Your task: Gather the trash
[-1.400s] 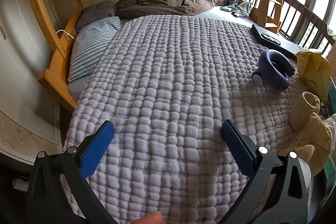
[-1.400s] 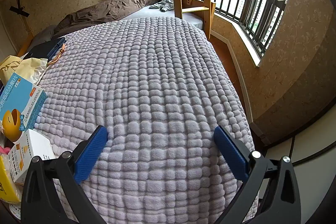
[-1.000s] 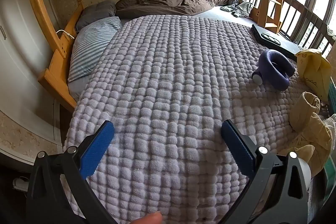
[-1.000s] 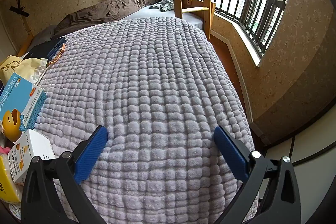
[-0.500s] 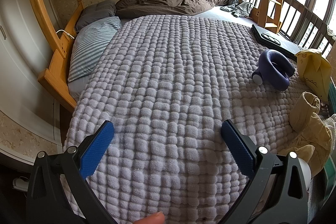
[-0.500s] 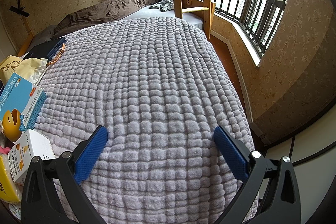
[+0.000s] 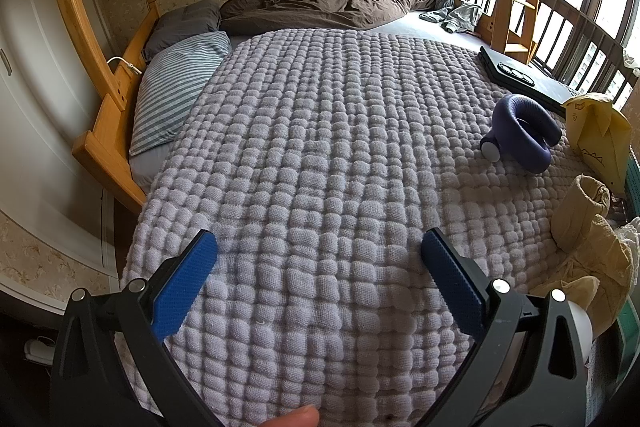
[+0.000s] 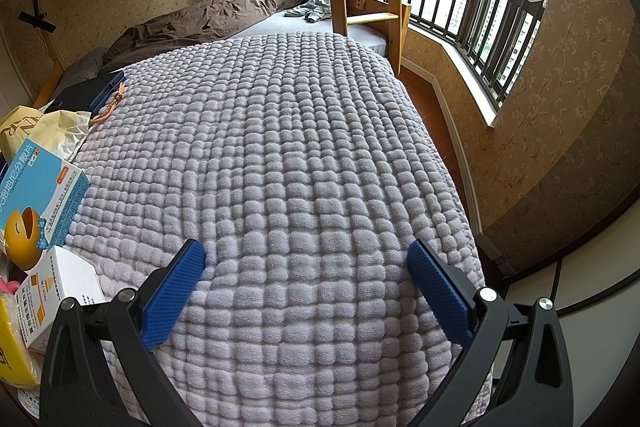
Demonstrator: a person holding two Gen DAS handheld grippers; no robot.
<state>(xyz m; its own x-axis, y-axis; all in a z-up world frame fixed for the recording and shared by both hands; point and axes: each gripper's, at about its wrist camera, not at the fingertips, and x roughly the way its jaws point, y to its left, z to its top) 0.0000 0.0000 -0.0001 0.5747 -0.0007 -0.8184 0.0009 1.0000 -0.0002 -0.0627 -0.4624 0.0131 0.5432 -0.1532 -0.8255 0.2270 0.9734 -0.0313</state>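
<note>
Hovering over lavender blanket (image 7: pixel 320 155): left gripper (image 7: pixel 319 259) and right gripper (image 8: pixel 306 265), jaws spread wide on both, nothing held. Trash piled between the two views: yellow paper bag (image 7: pixel 598 135) and crumpled beige bags (image 7: pixel 588 231) at left view's right edge; blue box (image 8: pixel 38 195) and white box (image 8: pixel 60 291) at right view's left edge. Purple neck massager (image 7: pixel 522 131) beside the paper bag.

a yellow packet (image 8: pixel 10 343) and a white-and-orange cardboard box (image 8: pixel 52 301) cut off at the frame's left edge; their small print unreadable.
</note>
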